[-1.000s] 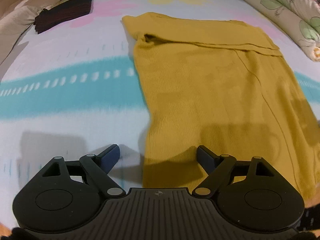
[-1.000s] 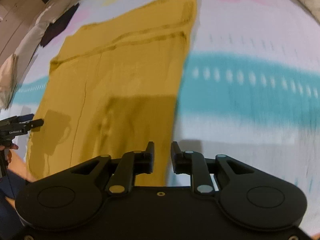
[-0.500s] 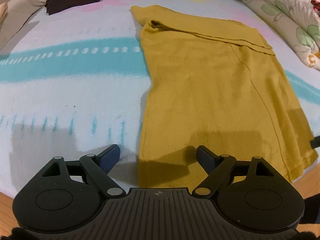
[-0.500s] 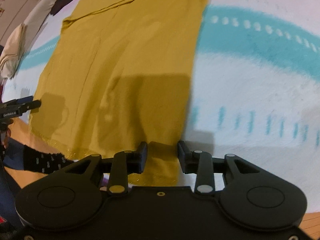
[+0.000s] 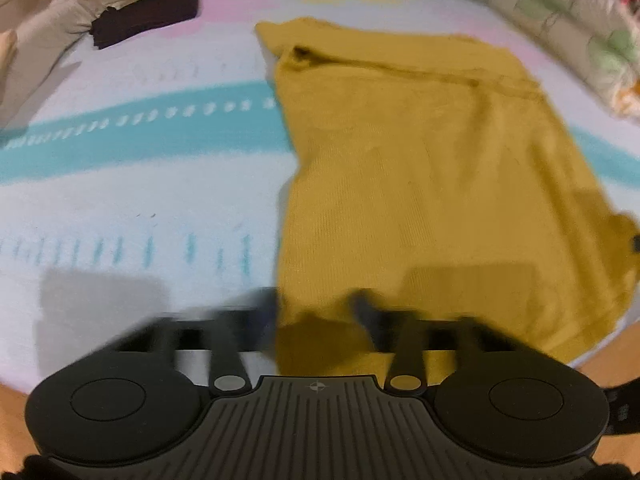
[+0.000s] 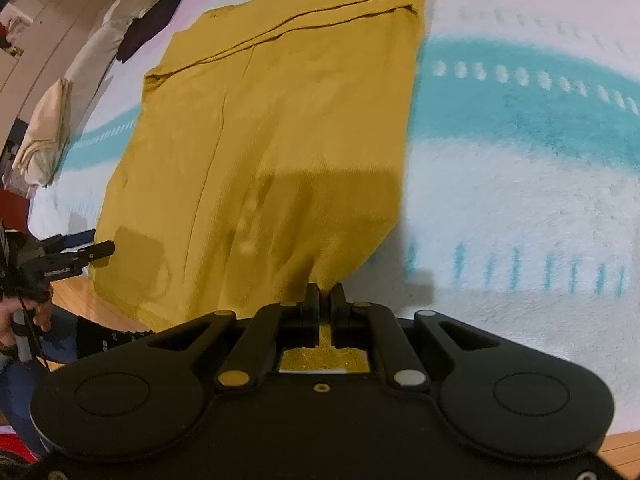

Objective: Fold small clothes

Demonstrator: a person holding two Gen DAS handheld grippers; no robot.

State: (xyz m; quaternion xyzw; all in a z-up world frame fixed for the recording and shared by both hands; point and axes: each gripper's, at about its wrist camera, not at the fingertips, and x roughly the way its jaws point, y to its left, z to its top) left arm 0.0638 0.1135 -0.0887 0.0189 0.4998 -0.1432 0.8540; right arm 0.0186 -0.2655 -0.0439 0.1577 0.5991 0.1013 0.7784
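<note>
The right gripper [image 6: 325,294] has just clamped the mustard sweater's [image 6: 280,128] hem corner at the bed's [image 6: 520,184] near edge; the left gripper [image 5: 314,306], jaws apart and blurred, is closing around the opposite corner, ready for folding.
</note>
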